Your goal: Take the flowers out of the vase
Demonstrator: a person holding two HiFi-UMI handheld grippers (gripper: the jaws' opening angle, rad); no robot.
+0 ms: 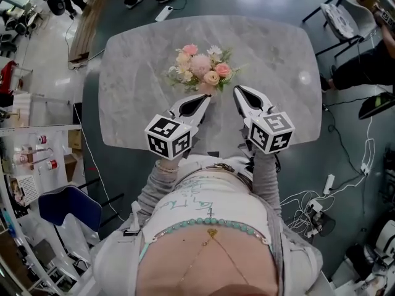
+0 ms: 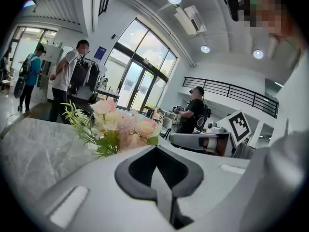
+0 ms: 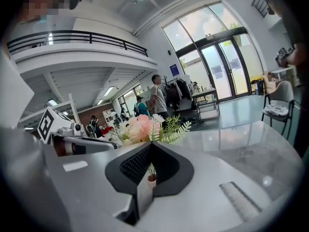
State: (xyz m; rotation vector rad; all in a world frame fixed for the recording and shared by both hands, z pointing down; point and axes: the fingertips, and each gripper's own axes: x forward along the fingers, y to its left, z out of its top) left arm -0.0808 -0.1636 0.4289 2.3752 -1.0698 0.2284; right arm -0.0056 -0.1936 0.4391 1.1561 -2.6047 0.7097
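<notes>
- One grey marbled surface (image 1: 136, 85) in the head view, with one bunch of flowers (image 1: 200, 66) standing near its middle, slightly towards the far side.
- At least six blooms were counted from above, in pink, peach, cream and white. Green sprigs stuck out at the left and right. An exact count could not be settled.
- One vase (image 3: 151, 178) was noted only in the right gripper view, as a small pale vessel with a green stem rising from it. It showed through the window behind that tool's tips. From above, the blooms hid it.
- The flowers were in the vase, not lifted.
- Two tools were in view, one per hand, each carrying one marker cube (two cubes in all).
- The left tool (image 1: 205, 98) was clenched with its tips together and nothing caught between them. It pointed at the near edge of the bunch and lay just beside it; contact could not be told.
- The right tool (image 1: 237, 90) was likewise clenched and empty. Its tip was just right of the bunch, near the green sprigs.
- In the left gripper view the flowers stood just beyond the closed tips and to their left.
- Three people stood in the room behind in the left gripper view, two at far left and one in black near the centre.
- One blue chair (image 1: 65, 205) stood on the floor, near left of the surface.
</notes>
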